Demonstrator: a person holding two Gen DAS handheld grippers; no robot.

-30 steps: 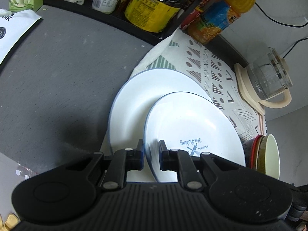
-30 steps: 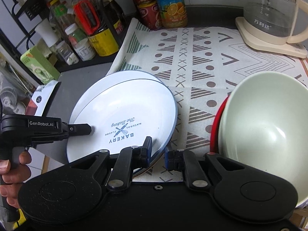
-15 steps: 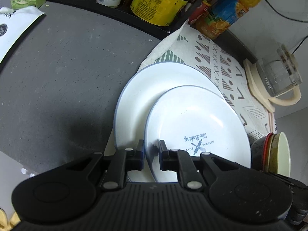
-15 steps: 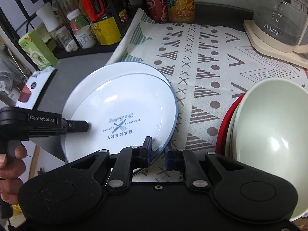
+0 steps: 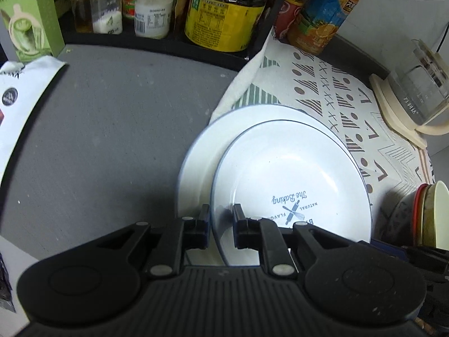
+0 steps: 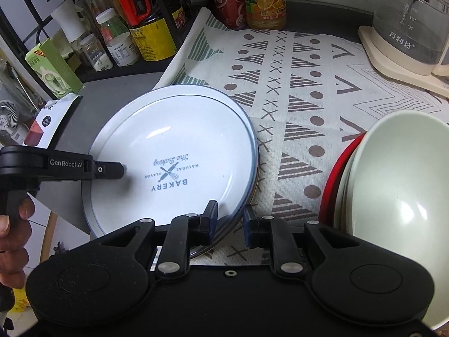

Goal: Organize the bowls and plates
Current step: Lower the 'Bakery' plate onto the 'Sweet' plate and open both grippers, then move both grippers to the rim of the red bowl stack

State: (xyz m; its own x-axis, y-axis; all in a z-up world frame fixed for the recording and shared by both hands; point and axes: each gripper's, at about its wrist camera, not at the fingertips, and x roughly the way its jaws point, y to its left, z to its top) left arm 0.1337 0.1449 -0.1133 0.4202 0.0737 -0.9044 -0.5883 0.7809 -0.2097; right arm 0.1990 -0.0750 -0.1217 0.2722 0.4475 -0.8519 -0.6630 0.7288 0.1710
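A white blue-rimmed plate printed "BAKERY" (image 5: 294, 174) (image 6: 174, 146) lies over a second white plate (image 5: 202, 151) (image 6: 241, 106) at the left edge of the patterned cloth. My left gripper (image 5: 221, 224) is shut on the top plate's near rim; its finger also shows in the right wrist view (image 6: 109, 170). My right gripper (image 6: 230, 221) is slightly open, its jaws on either side of the plates' right rim. A pale green bowl (image 6: 401, 185) sits in a red bowl (image 6: 334, 179) at the right, also in the left wrist view (image 5: 432, 213).
A patterned cloth (image 6: 294, 90) covers the grey counter (image 5: 98, 140). A glass kettle on a cream base (image 6: 407, 36) stands back right. A black rack with bottles and jars (image 5: 219, 11), an orange juice bottle (image 6: 263, 0) and a green carton (image 5: 25, 19) line the back.
The top plate has slid further over the lower plate, toward the cloth. My right gripper's jaws have opened a little around the rim. Both cameras have moved slightly closer.
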